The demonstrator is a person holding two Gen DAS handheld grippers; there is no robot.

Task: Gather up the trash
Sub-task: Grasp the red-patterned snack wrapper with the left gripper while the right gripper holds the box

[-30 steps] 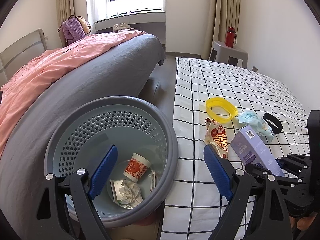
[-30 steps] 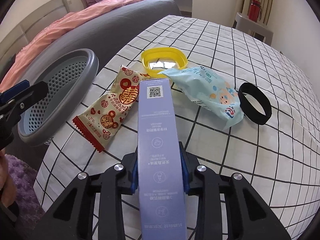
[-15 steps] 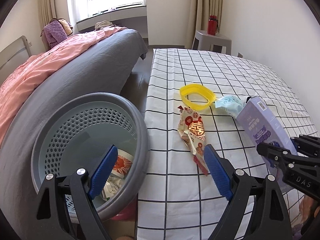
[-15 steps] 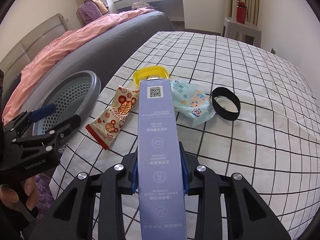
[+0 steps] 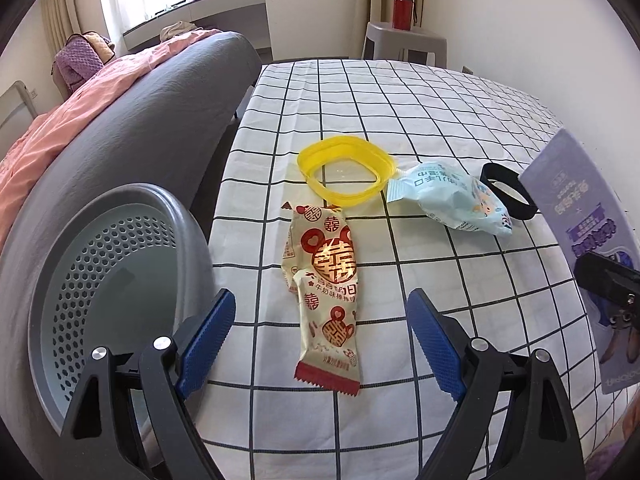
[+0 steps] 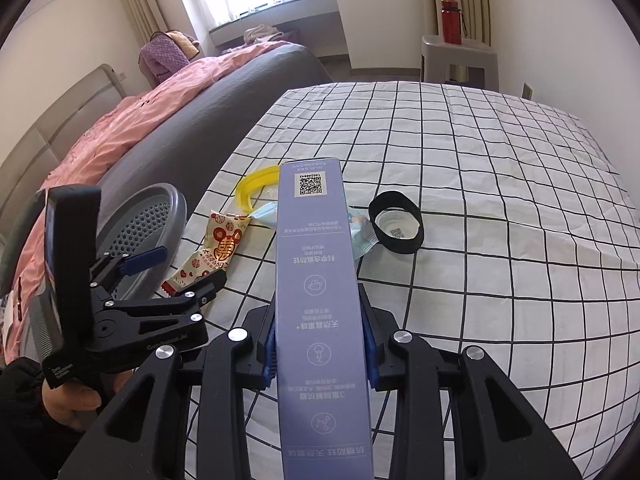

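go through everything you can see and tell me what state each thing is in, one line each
Left tool: open, empty, above the wrapper.
Right tool: shut on the box.
Box: held off the cloth.
Wrapper: flat on the cloth.
Blue packet: crumpled, on the cloth.
Yellow ring: lying flat.
Black ring: lying flat.
Bin: uncovered, beside the table.

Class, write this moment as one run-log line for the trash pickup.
left tongs: open, above red-patterned wrapper | right tongs: shut on purple box | bin: beside table
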